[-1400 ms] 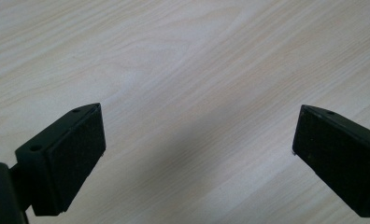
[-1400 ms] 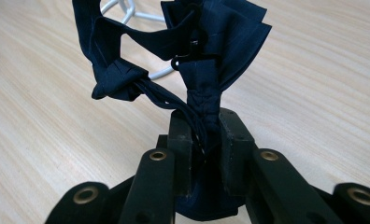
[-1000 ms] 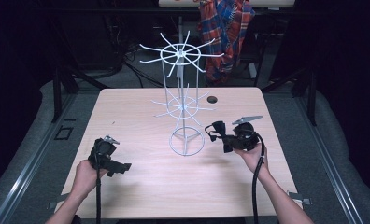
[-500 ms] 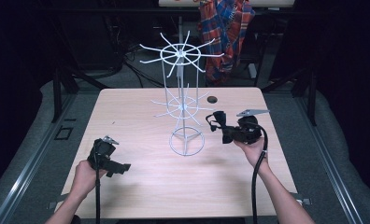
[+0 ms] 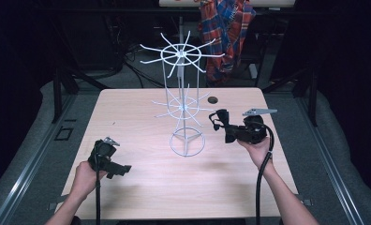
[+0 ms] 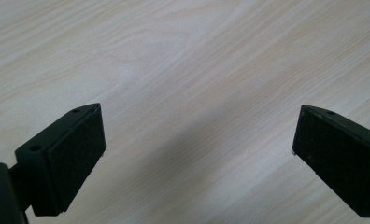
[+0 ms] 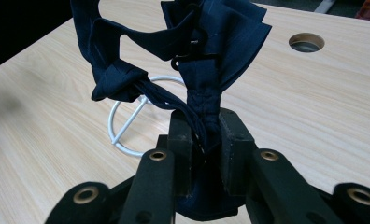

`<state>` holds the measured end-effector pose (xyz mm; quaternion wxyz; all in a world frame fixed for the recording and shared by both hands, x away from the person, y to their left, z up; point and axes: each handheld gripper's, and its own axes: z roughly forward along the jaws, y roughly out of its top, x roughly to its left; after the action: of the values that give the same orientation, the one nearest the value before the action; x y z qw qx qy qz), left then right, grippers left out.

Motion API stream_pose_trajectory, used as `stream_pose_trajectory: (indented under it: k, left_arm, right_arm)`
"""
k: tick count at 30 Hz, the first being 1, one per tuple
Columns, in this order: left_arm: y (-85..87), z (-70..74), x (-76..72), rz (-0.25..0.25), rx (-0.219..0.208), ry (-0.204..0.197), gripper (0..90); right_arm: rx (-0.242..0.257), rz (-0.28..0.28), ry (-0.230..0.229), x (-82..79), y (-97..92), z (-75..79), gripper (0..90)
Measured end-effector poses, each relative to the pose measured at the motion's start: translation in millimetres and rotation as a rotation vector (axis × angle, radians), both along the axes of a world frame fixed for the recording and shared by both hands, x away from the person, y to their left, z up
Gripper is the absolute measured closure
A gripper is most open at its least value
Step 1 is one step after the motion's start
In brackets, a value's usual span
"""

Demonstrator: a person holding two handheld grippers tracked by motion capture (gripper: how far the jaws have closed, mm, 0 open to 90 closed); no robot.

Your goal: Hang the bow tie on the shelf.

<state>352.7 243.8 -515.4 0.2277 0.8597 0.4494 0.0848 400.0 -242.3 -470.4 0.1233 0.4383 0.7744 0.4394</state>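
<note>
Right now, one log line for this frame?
left gripper: open, low over table | right gripper: shut on navy bow tie, raised beside white wire rack | rack hooks: bare

Pale wood-grain desk (image 5: 141,187) with a smooth matt face, thin white-coated wire rack (image 5: 181,101), soft dark navy cloth bow tie (image 7: 192,60) with fine stitching, matt black plastic fingers (image 6: 71,154) faced with rougher dark pads, checked cloth (image 5: 226,28) behind.

right gripper (image 5: 219,123) with dark cloth (image 7: 192,56) lifted slightly, shifted rightward
</note>
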Motion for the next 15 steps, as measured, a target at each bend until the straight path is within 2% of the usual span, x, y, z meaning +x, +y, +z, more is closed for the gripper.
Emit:
stream_pose_trajectory:
  k: [15]
  left_arm:
    - [-1.0,0.0,0.0,0.000,0.002,-0.004,2.6]
  right_arm:
    - [0.052,-0.003,-0.035,-5.4,-13.0,6.6,77.1]
